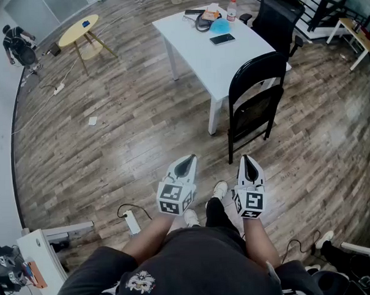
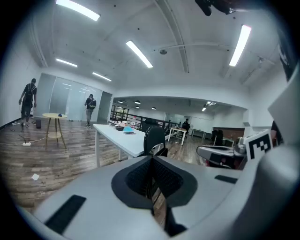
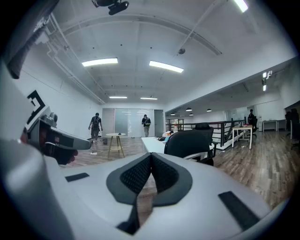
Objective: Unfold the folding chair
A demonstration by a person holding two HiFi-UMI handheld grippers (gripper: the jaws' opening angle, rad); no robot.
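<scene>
Black folding chair (image 1: 258, 68) stands upright just beside the near corner of the white worktop (image 1: 199, 51). Left claw (image 1: 189, 161) and right claw (image 1: 247, 160) are closed, empty, near that corner.

The person wears a dark grey T-shirt (image 1: 196, 259) with a small pale emblem (image 1: 140, 281) on the front, black trousers (image 1: 217, 213) and white shoes (image 1: 220, 189). The left gripper (image 1: 190, 159) and the right gripper (image 1: 246, 159) are pale grey, with black ribbed pads (image 2: 138, 179). Each one has a cube (image 1: 176, 198) with black-and-white square markers.
</scene>
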